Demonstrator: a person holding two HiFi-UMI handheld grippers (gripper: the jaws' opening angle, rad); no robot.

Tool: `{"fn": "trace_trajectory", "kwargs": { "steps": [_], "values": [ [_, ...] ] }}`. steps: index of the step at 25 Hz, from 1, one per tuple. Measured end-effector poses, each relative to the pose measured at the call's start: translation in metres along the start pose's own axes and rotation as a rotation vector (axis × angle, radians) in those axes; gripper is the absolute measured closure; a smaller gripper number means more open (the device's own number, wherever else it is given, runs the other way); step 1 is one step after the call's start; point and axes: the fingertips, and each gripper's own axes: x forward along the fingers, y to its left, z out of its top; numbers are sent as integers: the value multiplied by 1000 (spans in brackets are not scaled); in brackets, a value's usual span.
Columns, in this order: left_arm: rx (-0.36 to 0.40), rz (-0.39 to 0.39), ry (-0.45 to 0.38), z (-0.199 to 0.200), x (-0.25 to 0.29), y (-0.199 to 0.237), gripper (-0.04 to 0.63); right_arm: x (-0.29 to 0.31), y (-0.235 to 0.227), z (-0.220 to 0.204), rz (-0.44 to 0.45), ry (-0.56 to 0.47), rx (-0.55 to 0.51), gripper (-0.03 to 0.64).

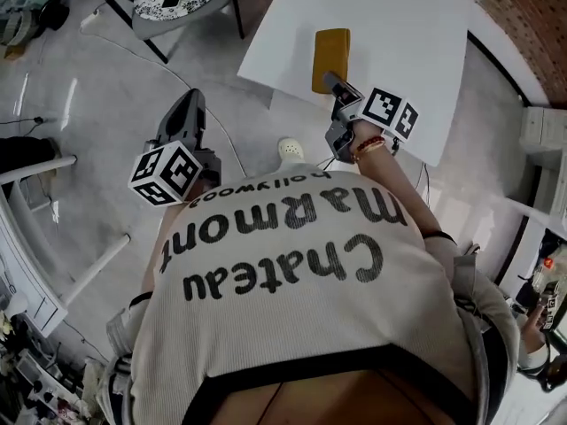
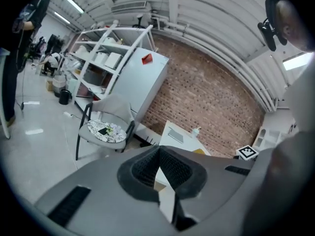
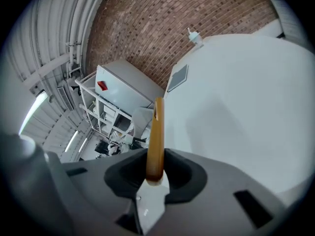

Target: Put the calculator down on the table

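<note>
The right gripper is clamped on the near end of the yellow calculator, whose long axis runs straight out from the jaws over the near corner of the white bench. The left gripper, closed and empty, hangs over the floor, well apart from the bench.

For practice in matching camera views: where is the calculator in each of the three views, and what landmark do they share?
Head view: calculator upper centre, over the table.
Left gripper view: probably the small yellow sliver right of centre.
Right gripper view: centre, edge-on between the jaws.
Shared landmark: the white table.
</note>
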Motion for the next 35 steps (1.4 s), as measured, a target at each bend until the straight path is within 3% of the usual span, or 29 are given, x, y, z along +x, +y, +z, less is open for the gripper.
{"fn": "trace_trajectory", "kwargs": {
  "steps": [8, 18, 31, 35],
  "values": [
    [-61, 127, -67, 3, 21, 22, 592, 63, -2, 33, 45, 110, -27, 526],
    [-110, 255, -135, -4, 33, 27, 593, 107, -4, 41, 104, 263, -49, 525],
    [-128, 311, -145, -13, 31, 28, 592, 121, 3, 15, 168, 427, -67, 525],
    [-134, 303, -152, -14, 30, 26, 593, 115, -3, 2, 134, 491, -90, 523]
  ]
}}
